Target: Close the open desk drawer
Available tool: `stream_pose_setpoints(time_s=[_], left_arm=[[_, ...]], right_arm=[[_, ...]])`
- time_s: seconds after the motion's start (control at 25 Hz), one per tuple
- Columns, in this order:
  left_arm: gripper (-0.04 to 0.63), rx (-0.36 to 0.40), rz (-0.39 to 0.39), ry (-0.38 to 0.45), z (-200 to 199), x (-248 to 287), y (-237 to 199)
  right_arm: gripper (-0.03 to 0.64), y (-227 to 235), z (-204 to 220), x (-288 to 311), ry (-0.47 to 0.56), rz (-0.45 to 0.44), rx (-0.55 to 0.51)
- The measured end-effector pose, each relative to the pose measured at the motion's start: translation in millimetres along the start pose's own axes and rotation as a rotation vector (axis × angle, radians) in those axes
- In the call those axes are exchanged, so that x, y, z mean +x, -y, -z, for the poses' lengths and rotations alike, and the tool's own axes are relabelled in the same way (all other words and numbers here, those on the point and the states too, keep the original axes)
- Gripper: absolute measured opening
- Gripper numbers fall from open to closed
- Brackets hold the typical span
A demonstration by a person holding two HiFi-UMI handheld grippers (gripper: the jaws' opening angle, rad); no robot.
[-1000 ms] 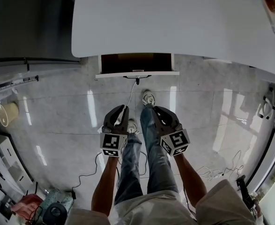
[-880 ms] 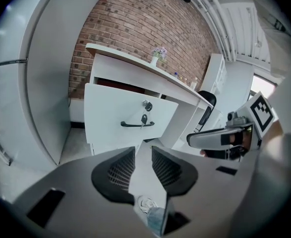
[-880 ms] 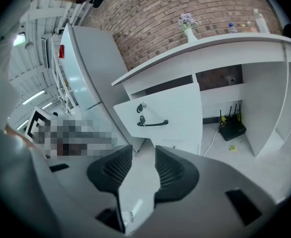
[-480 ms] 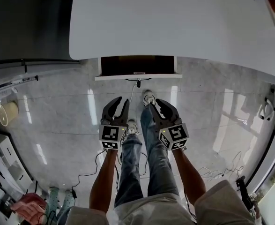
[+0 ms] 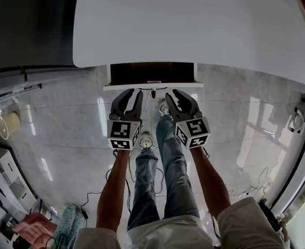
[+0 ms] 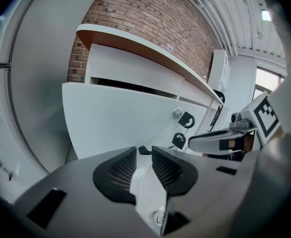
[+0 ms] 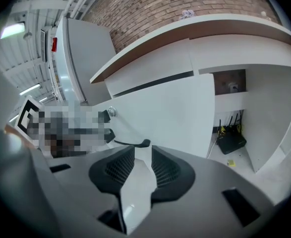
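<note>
No legible text, brand, number or sign is found in any view; the only printed marks are black-and-white square code patterns on the left marker cube [image 5: 123, 134] of the left gripper [image 5: 130, 93] and the right marker cube [image 5: 192, 132] of the right gripper [image 5: 174, 93].

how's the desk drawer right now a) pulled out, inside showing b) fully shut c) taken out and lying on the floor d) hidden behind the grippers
a: in the head view the drawer sticks out from under the desk top, its dark inside exposed.
</note>
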State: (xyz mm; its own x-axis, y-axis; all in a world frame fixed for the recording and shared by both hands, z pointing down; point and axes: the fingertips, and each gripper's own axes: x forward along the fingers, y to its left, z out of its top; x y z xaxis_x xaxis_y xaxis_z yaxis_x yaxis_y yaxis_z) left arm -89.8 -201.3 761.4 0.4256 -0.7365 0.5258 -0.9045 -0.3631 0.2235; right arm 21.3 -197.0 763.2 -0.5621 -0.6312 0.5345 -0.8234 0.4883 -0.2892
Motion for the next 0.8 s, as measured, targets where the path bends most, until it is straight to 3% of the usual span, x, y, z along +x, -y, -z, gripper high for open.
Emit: stream_pose_setpoints(time_s=[0.8], left_arm=[[0.095, 0.025, 0.057, 0.003, 0.6, 9.5, 1.2]], right_arm=[[0.087, 1.8, -5.1, 16.8, -0.001, 0.004, -0.085]])
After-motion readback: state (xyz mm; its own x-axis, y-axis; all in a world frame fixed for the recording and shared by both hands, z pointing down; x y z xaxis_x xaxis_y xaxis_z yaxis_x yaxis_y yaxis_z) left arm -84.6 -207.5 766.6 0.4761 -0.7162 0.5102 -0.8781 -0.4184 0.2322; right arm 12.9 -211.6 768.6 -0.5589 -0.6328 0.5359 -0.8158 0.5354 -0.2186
